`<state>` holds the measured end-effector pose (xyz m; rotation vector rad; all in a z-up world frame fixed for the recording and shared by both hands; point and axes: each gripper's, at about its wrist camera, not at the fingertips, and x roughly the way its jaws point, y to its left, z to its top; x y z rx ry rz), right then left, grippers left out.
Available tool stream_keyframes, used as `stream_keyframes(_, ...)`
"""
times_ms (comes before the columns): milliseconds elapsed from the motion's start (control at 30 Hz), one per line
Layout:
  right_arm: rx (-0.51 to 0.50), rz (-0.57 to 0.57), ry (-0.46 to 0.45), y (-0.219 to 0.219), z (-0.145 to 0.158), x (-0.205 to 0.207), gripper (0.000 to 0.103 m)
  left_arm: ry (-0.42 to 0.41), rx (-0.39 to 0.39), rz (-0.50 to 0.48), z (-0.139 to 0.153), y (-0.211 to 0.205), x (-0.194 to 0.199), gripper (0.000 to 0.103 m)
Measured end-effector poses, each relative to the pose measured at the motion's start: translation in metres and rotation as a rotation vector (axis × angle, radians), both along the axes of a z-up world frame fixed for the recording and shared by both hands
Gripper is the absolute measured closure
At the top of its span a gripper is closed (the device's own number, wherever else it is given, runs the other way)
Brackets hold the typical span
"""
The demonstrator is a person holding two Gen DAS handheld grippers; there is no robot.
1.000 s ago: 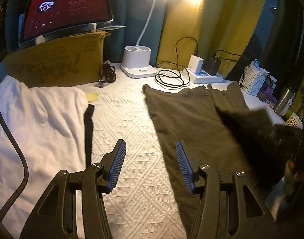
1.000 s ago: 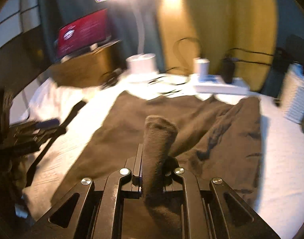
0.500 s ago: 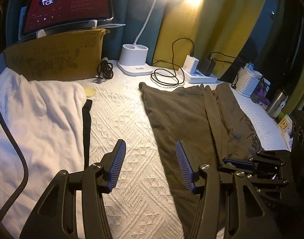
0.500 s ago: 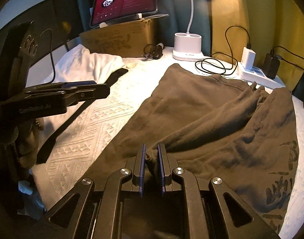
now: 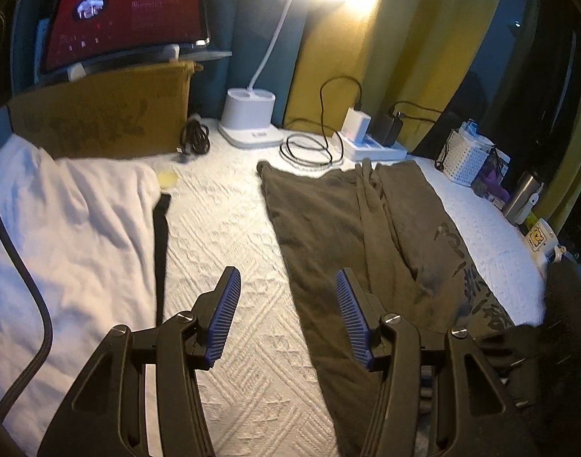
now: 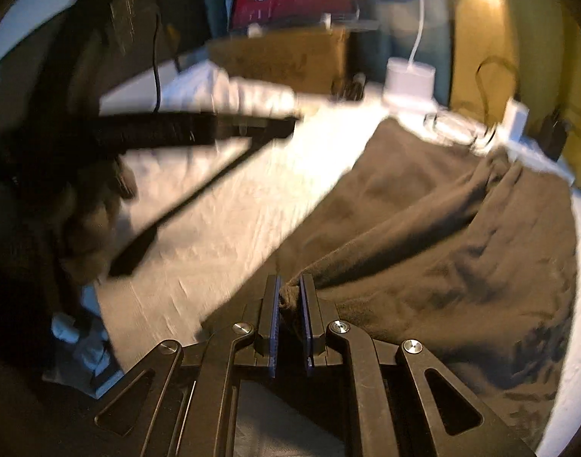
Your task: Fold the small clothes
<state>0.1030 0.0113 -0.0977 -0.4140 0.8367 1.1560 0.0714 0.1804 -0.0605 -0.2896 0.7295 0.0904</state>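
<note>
Pinching brown garment [image 6: 423, 228], right claw [image 6: 290, 297]

A white quilted bedcover [image 5: 229, 228] spreads across the surface under a bright lamp [image 5: 248, 122] on a white base. Behind stand a teal wall [image 5: 252, 19] and yellow curtains [image 5: 423, 38]. A red-lit screen [image 5: 126, 11] sits on a cardboard box [image 5: 100, 114]. A power strip [image 5: 374, 148] with chargers and a white basket [image 5: 462, 156] line the far edge
</note>
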Motion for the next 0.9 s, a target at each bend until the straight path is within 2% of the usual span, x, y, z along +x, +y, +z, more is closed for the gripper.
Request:
stream_keyframes(33, -0.038, 0.003, 0.025, 0.004, -0.013, 0.002, 0.093, 0.007, -0.004, -0.003, -0.002, 0.0, 0.002, 0.051)
stream_keyframes(67, -0.016, 0.001, 0.021, 0.002, -0.014, 0.002, 0.093, 0.015, -0.004, -0.004, -0.003, -0.001, 0.004, 0.051)
stream_keyframes(200, -0.004, 0.006, 0.009, -0.001, -0.01, 0.001, 0.092, 0.032, 0.015, -0.011, -0.004, -0.005, 0.015, 0.051)
stream_keyframes(267, 0.02, -0.001, 0.007, -0.008, -0.003, 0.005, 0.088, 0.039, 0.018, -0.008, -0.003, -0.005, 0.021, 0.051)
stream_keyframes(333, 0.034, -0.024, -0.009, -0.016, 0.005, 0.012, 0.065, 0.046, 0.028, -0.012, -0.001, -0.009, 0.029, 0.051)
stream_keyframes(367, 0.04, -0.034, -0.014, -0.02, 0.009, 0.015, 0.031, 0.048, 0.033, -0.019, 0.0, -0.012, 0.034, 0.051)
stream_keyframes(400, 0.055, -0.047, -0.019, -0.025, 0.012, 0.018, 0.021, 0.049, 0.038, -0.026, 0.001, -0.015, 0.039, 0.051)
stream_keyframes(467, 0.084, -0.079, -0.02, -0.037, 0.021, 0.029, 0.021, 0.054, 0.052, -0.046, 0.005, -0.023, 0.051, 0.051)
stream_keyframes(667, 0.083, -0.172, 0.006, -0.071, 0.027, 0.077, 0.021, 0.06, 0.056, -0.1, 0.002, -0.044, 0.094, 0.051)
stream_keyframes(800, 0.077, -0.246, 0.012, -0.104, 0.021, 0.116, 0.021, 0.056, 0.119, -0.153, 0.0, -0.062, 0.13, 0.051)
stream_keyframes(900, 0.069, -0.318, 0.014, -0.126, 0.015, 0.151, 0.021, 0.065, 0.121, -0.2, -0.006, -0.068, 0.158, 0.051)
